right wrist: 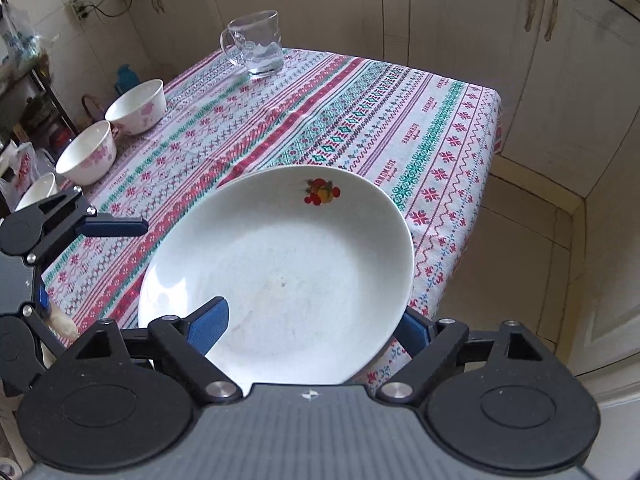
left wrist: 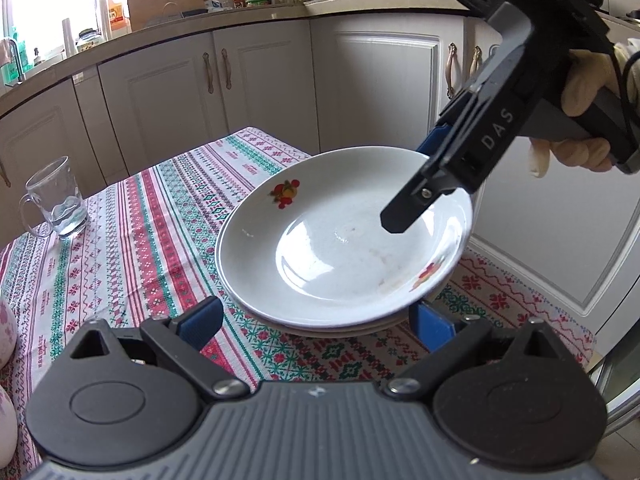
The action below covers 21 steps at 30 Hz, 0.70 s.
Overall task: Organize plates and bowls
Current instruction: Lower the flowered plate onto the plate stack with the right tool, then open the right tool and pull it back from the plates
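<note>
Left gripper [left wrist: 316,322] gapes wide beside stacked plates [left wrist: 344,236] on the tablecloth [left wrist: 132,248]; a mug [left wrist: 56,204] stands far left. Right gripper [right wrist: 310,322] straddles the top plate's rim, pads apart; bowls [right wrist: 116,132] line the table's left edge.

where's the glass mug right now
The glass mug stands upright at the far edge of the patterned tablecloth in the right wrist view, beyond the plate stack and right of the floral bowls.
</note>
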Motion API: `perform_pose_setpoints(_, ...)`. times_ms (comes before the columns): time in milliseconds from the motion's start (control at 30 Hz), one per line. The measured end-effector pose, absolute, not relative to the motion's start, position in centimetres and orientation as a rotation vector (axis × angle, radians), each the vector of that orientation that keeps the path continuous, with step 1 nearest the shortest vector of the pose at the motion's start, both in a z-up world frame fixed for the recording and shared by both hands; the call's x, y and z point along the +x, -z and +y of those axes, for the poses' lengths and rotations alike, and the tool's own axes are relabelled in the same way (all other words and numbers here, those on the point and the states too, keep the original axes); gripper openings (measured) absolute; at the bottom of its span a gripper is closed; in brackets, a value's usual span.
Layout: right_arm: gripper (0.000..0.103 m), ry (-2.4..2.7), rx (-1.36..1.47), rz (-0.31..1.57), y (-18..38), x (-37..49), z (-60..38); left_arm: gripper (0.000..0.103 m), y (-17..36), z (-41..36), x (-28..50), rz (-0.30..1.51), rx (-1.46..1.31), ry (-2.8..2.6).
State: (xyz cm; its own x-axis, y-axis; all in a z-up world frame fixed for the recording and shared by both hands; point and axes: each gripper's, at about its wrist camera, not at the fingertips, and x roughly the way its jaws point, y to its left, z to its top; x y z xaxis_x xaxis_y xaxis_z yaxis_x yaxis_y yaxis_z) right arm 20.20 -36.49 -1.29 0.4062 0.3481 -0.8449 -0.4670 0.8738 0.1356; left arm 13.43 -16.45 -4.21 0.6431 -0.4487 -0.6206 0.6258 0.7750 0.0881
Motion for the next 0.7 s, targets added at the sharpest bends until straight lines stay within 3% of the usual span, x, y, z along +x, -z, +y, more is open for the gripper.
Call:
perform_pose_setpoints(400,0.094,-0.469,-0.188,1.045,2.0,18.8,-36.1,0.099,3.9,-15.7,12.9,0.592,0.298,0.630)
perform_pose_setpoints(567,0.103,-0.463,-0.189,0.957,0.6,17.2,-35.6,0.099,3.0,-14.7,12.6,0.575,0.285,0.625)
perform_pose_setpoints(700,0.103,-0.463,-0.150,0.854,-0.7,15.6,-34.8,0.099,2.4,-13.5,12.2,0.560,0.273,0.610)
